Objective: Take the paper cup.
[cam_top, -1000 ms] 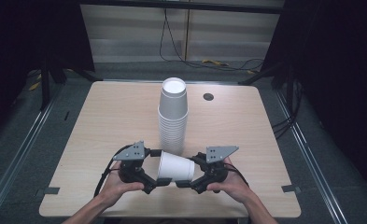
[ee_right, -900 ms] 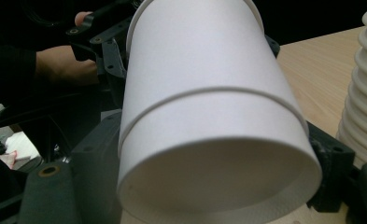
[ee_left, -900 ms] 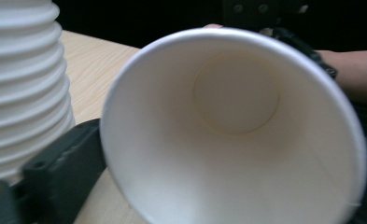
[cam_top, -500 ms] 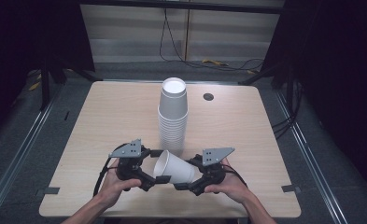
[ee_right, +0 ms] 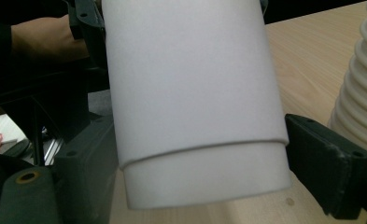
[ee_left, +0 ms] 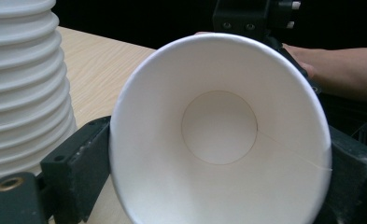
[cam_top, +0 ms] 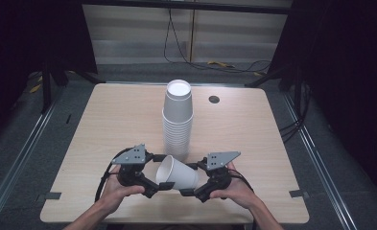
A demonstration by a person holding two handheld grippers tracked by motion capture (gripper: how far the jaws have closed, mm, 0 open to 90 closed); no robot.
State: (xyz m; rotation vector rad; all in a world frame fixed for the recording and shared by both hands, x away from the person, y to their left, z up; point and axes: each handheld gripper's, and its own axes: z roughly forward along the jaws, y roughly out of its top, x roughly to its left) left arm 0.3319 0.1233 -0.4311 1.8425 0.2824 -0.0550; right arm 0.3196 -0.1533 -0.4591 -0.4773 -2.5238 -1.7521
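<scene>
From the high view, my main obstacle is the tall cup stack [cam_top: 177,120], standing at twelve o'clock just beyond the sideways paper cup [cam_top: 176,173] held between my left gripper [cam_top: 156,186] and right gripper [cam_top: 190,191]. The cup's rim sits close to the stack's base, so I have little room to push straight ahead. In the left gripper view the stack [ee_left: 24,84] crowds the jaws at nine o'clock; in the right gripper view it [ee_right: 358,93] stands at three o'clock. The worktop [cam_top: 104,124] lies open toward ten o'clock and toward two o'clock, apart from a small dark round spot [cam_top: 214,99] at one o'clock.
</scene>
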